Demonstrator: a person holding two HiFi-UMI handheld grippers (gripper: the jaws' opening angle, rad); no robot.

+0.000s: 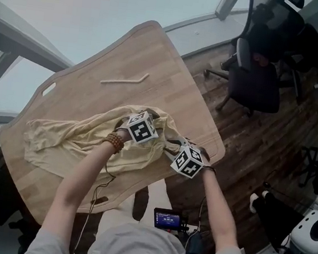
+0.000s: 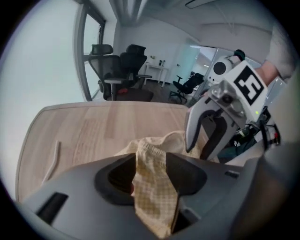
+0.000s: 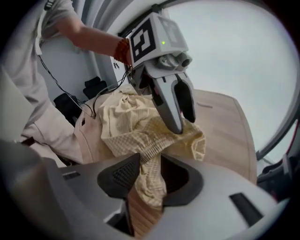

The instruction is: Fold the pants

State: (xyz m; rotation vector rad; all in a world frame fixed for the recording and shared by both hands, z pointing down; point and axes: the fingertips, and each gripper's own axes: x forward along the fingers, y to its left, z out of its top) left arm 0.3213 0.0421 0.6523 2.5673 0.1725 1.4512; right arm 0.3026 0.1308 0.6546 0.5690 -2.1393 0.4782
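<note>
The pale yellow pants (image 1: 71,137) lie bunched on the wooden table (image 1: 156,54). The left gripper (image 2: 151,163) and the right gripper (image 3: 151,169) both have their jaws spread, with the waistband (image 2: 152,149) loose between them. I would lift both straight out, without dragging the fold.

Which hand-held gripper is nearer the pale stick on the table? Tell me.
Left. The left hand-held gripper is over the pants, directly below the pale stick in the head view; the right hand-held gripper is farther off, by the table's near edge.
</note>
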